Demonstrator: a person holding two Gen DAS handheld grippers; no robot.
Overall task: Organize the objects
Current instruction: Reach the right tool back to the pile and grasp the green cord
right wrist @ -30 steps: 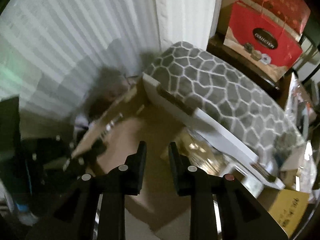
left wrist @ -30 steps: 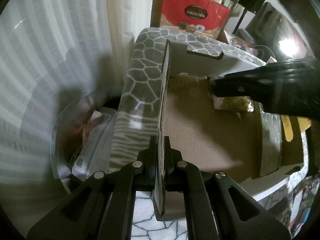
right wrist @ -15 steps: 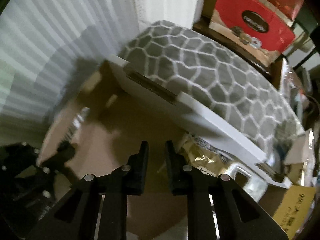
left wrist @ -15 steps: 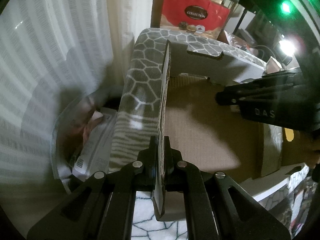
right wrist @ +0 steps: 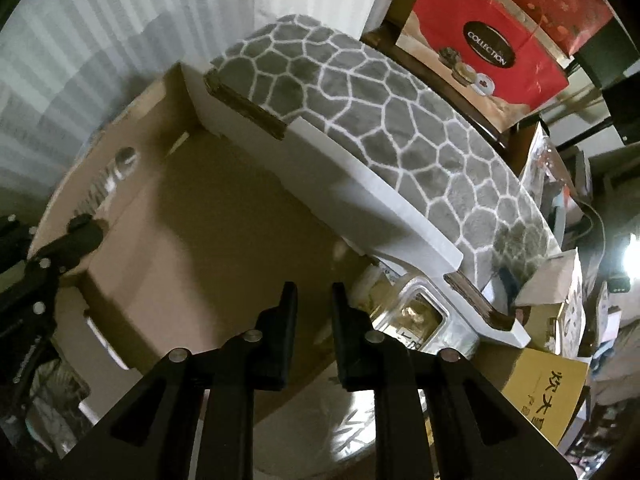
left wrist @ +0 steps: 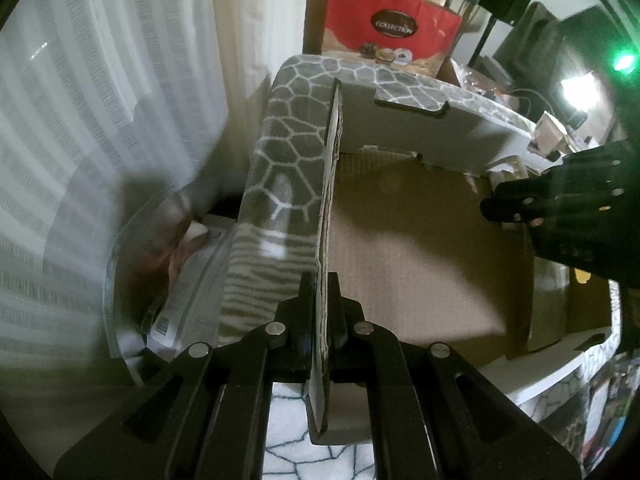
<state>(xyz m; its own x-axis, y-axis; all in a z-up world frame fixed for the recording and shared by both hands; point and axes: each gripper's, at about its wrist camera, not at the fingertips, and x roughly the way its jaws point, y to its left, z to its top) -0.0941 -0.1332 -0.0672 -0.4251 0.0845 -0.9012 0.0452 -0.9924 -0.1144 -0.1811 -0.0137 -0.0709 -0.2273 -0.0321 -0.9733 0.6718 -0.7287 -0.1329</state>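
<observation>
Cardboard is clamped between the closed jaws of the left gripper (left wrist: 323,312): the side flap (left wrist: 330,216) of an open cardboard box (left wrist: 408,248) is held on edge, rising straight ahead of the fingers. To the left of that gripper, just beyond the flap, a grey blanket with a white cell pattern (left wrist: 284,168) is draped over the box's outside, and further left a clear plastic bin (left wrist: 120,264) with printed papers inside is seen against white curtains (left wrist: 100,100). To its right the bare brown floor of the box is spread, with the right gripper (left wrist: 486,208) reaching in from the far right edge. Beyond the far wall of the box a red gift bag marked "COLLECTION" (left wrist: 390,30) stands.

The right gripper (right wrist: 314,292) is pointed steeply down into the box (right wrist: 192,224); its jaws have just been opening a little and stand slightly apart, with nothing between them. Just beside its right finger, against the box's white inner wall (right wrist: 360,208), a clear plastic packet with golden contents (right wrist: 420,316) lies on the box floor. Far to the left of this gripper the left gripper (right wrist: 82,226) is seen on the opposite flap. Beyond the wall the patterned blanket (right wrist: 380,120) is spread, and behind it the red bag (right wrist: 484,48)
</observation>
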